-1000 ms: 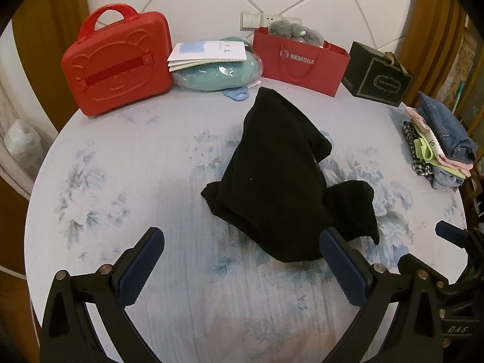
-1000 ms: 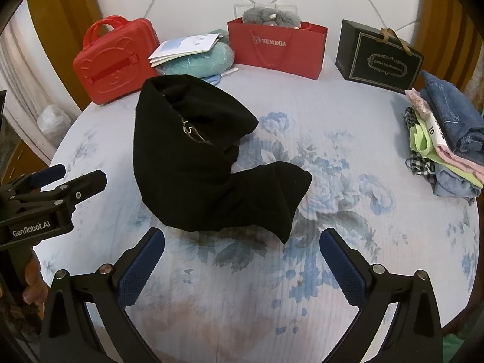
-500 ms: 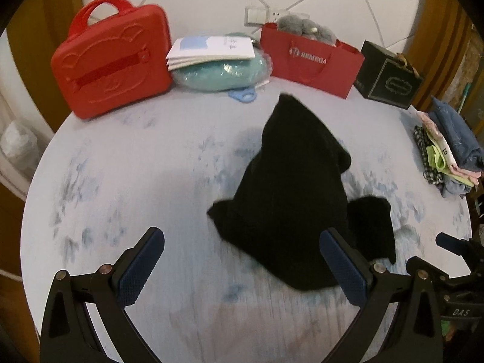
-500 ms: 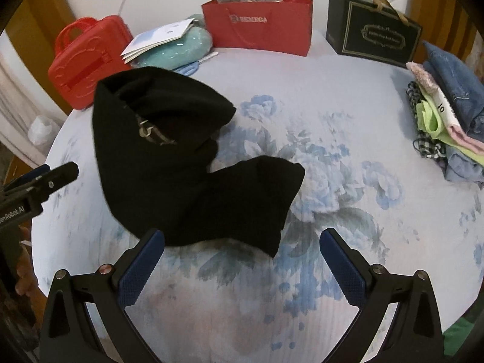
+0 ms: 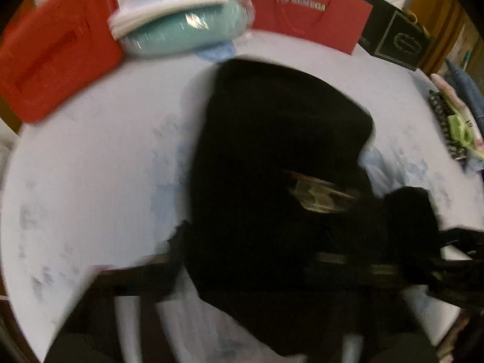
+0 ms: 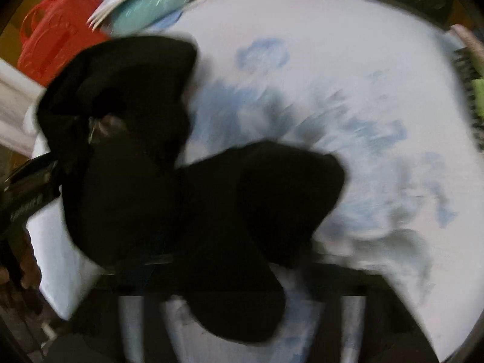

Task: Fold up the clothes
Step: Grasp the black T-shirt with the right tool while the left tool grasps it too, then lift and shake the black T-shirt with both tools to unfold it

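A crumpled black garment [image 5: 272, 151] lies on the round table's floral cloth [image 5: 90, 166], with a pale label showing in its folds. Both views are badly blurred. My left gripper [image 5: 242, 266] is low at the garment's near edge, and the black cloth runs in between its jaws and hides the pads. In the right wrist view the garment [image 6: 136, 181] spreads left to centre. One lobe hangs over my right gripper [image 6: 242, 278], whose fingers look drawn in on it. The left gripper [image 6: 27, 193] shows at that view's left edge.
Along the table's far edge stand a red case [image 5: 54, 48], a teal bundle with papers on top [image 5: 187, 27], a red paper bag [image 5: 302, 9] and a black gift bag [image 5: 396, 39]. A stack of folded clothes [image 5: 456, 121] sits at the right edge.
Both grippers dropped and pushed forward onto the garment's near edge. Their blue pads, wide apart before, are now buried in the black cloth with the jaws drawn inward.
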`<state>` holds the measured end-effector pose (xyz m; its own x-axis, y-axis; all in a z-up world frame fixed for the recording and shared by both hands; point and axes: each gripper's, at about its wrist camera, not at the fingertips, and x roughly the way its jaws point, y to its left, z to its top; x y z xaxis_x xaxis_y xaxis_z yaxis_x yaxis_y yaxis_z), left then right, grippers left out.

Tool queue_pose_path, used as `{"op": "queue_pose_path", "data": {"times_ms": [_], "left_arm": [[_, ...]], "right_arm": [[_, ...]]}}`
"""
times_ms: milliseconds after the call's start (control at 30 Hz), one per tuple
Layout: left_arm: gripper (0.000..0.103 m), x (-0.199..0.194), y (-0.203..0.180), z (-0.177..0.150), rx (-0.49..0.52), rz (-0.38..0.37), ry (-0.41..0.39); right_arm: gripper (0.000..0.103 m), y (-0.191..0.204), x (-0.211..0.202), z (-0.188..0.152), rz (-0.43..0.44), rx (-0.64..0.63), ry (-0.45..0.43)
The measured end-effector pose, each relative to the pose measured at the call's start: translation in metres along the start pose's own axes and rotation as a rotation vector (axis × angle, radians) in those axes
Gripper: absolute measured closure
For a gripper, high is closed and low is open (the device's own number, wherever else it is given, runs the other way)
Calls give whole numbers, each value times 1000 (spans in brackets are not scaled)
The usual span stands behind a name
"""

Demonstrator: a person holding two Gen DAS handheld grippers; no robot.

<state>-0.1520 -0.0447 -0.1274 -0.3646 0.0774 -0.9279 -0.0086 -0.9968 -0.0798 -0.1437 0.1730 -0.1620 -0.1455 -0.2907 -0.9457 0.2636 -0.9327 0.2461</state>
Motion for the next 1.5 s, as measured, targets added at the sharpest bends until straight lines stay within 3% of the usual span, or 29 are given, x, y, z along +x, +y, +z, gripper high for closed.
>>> {"op": "queue_pose_path", "data": {"times_ms": [67, 167, 400, 433, 500, 533, 567, 600, 633, 800, 967, 1233, 1500], "left_arm": [[83, -15, 12, 4, -32, -23, -25], [88, -55, 26, 10, -63, -10, -107], [89, -174, 41, 8, -91, -3, -337], [80, -189, 42, 5, -98, -8, -361], [47, -218, 45, -1, -112, -18, -409], [16, -224, 46, -4, -118, 2, -426], [14, -225, 47, -10, -113, 36, -443], [14, -220, 47, -14, -108, 61, -437], [14, -212, 48, -17, -104, 73, -411], [14, -144, 66, -37, -127, 75, -213], [14, -87, 90, -59, -195, 93, -69], [14, -59, 132, -62, -288, 171, -11], [14, -22, 163, -54, -322, 178, 60]], "right_arm": [[88, 9, -8, 2, -5, -49, -32], [93, 18, -41, 10, 20, -82, -136], [94, 49, -195, 12, 40, -158, -582], [94, 53, -216, 7, 44, -162, -635], [93, 53, -241, -4, 28, -141, -701], [88, 51, -250, -8, 14, -123, -723], [64, 47, -254, -13, -2, -103, -729], [45, 40, -246, -17, -19, -79, -702], [19, 33, -239, -22, -36, -56, -675], [18, -2, -203, -42, -119, 58, -534], [18, -24, -161, -42, -137, 83, -414], [18, -25, -116, 6, -94, 22, -317], [18, -8, -60, 67, -44, -57, -204]]}}
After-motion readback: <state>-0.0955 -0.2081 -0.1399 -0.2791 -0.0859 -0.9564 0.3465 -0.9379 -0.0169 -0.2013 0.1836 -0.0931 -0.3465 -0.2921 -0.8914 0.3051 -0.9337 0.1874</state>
